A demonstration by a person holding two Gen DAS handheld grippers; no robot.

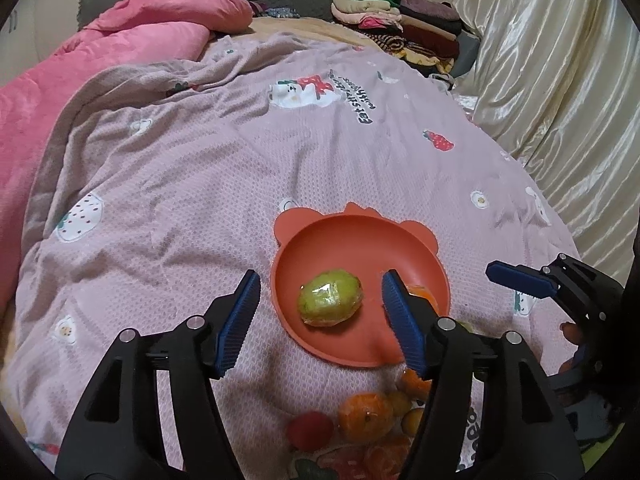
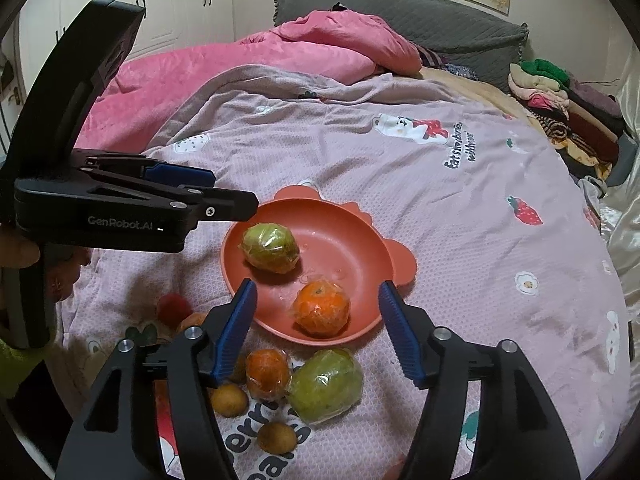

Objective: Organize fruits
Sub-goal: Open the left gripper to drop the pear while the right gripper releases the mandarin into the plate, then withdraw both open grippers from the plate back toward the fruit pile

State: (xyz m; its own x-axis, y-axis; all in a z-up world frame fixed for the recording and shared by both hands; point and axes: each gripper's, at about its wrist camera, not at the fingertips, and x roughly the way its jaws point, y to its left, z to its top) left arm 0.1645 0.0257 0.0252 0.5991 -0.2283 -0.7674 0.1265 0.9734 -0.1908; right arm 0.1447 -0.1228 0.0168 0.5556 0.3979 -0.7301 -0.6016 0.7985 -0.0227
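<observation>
A: What is sitting in the orange bear-eared plate [image 2: 362, 224]?
B: A plastic-wrapped green fruit [image 2: 271, 247] is lying at its far side, a wrapped orange [image 2: 321, 309] near the front rim, the two apart.
A: And outside it?
B: Another wrapped orange [image 2: 267, 373] is touching a bigger wrapped green fruit [image 2: 325, 385], with two small brown fruits [image 2: 229, 399] lying beside them.

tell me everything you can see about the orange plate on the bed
The orange plate is a shallow round dish, silicone-like by its matte look, with small ear-shaped tabs on its rim. It lies flat on the mauve printed quilt. Inside it sit a plastic-wrapped green fruit and a plastic-wrapped orange, apart from each other. More fruit lies on the quilt just outside its near rim. Neither tool touches it.
</observation>
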